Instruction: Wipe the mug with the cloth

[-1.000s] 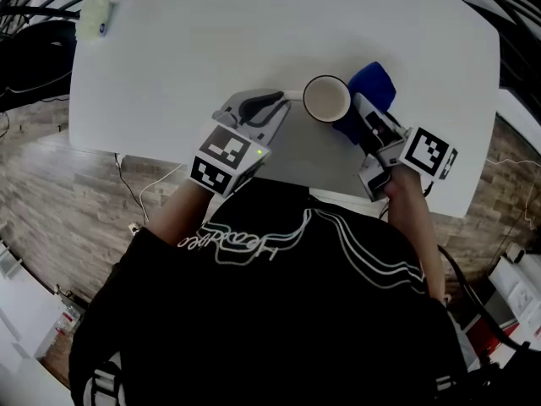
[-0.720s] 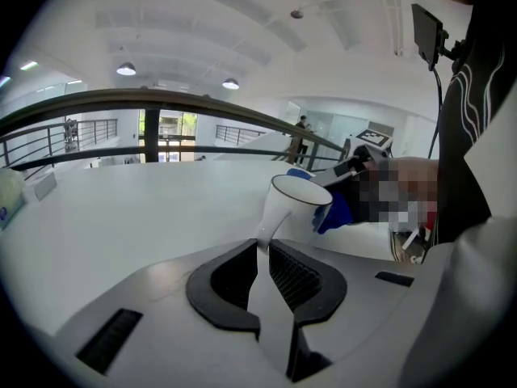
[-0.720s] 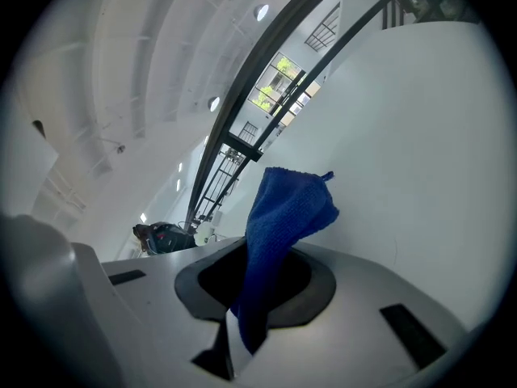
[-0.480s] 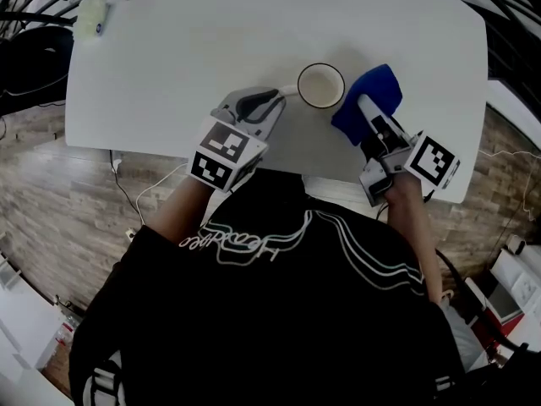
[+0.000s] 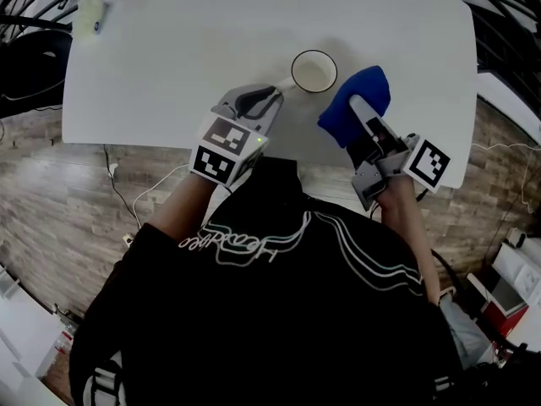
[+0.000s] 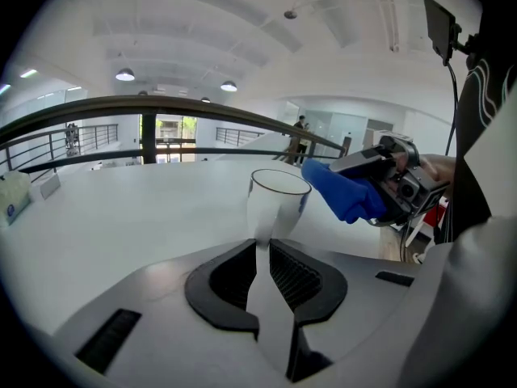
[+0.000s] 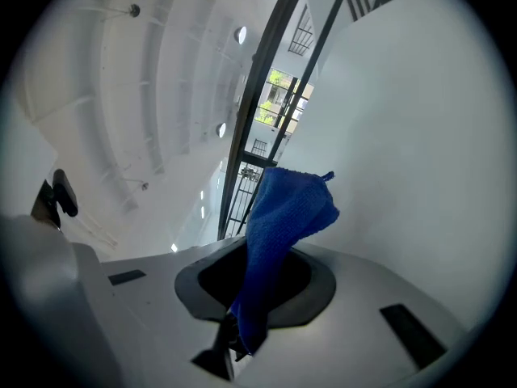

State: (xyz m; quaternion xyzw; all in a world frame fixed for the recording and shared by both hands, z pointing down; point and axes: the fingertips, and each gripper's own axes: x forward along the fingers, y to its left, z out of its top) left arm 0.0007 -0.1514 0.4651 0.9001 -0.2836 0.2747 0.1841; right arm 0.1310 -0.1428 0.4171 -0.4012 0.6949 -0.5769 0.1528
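Close to the near edge of the white table [image 5: 211,41], the left gripper [image 5: 272,96] has its jaws pressed together on the handle of the mug [image 5: 313,70]. Beside it, the right gripper [image 5: 362,115] pinches a blue cloth [image 5: 336,118] — the fabric bunches up past the jaws. Farther out, the mug stands upright, the cloth just beside its right side — whether they touch I cannot tell.

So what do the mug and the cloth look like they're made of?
Mug: probably glazed ceramic, white and smooth with a thin dark rim; enamel is possible. Cloth: likely microfibre or terry, matte blue with a nubby pile and soft, drooping folds.
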